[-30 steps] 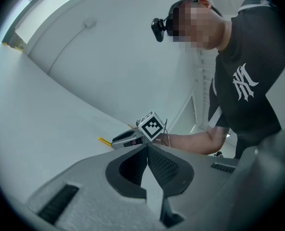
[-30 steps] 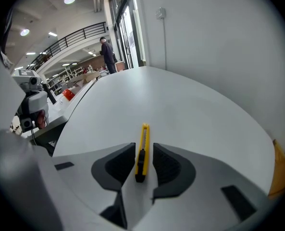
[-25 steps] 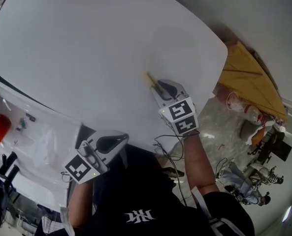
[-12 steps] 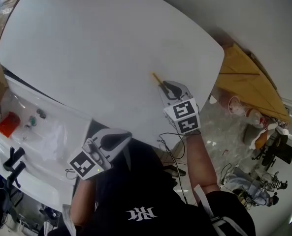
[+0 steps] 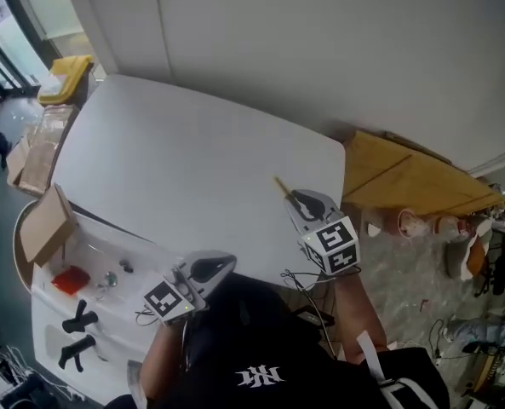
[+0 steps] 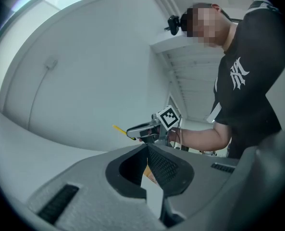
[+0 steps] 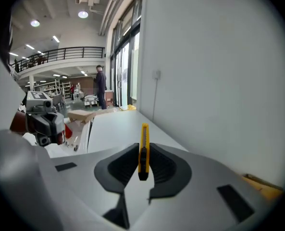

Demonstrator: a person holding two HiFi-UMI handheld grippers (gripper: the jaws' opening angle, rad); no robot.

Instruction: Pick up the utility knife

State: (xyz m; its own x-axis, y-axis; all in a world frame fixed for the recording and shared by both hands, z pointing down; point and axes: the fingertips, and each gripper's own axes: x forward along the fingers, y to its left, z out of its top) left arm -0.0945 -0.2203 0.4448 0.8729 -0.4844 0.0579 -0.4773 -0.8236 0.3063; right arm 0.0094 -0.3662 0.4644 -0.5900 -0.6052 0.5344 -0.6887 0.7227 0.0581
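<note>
The utility knife (image 7: 144, 134) is slim and yellow, and my right gripper (image 7: 143, 150) is shut on its rear part, blade end pointing away. In the head view the knife (image 5: 281, 186) sticks out of the right gripper (image 5: 296, 198), raised above the near right part of the white table (image 5: 175, 160). From the left gripper view the knife (image 6: 119, 129) shows in the air, clear of the tabletop. My left gripper (image 5: 226, 262) hangs by the table's near edge, its jaws meeting at the tips (image 6: 146, 148) with nothing between them.
A cardboard box (image 5: 43, 224) and a white cart (image 5: 39, 313) with a red item (image 5: 71, 279) stand left of the table. A yellow bin (image 5: 65, 75) is at the far left. Wooden boards (image 5: 405, 181) lie on the floor at the right. A wall runs behind the table.
Both grippers have risen. The right one has lifted the knife off the tabletop. The head view has pulled back and now takes in the whole table.
</note>
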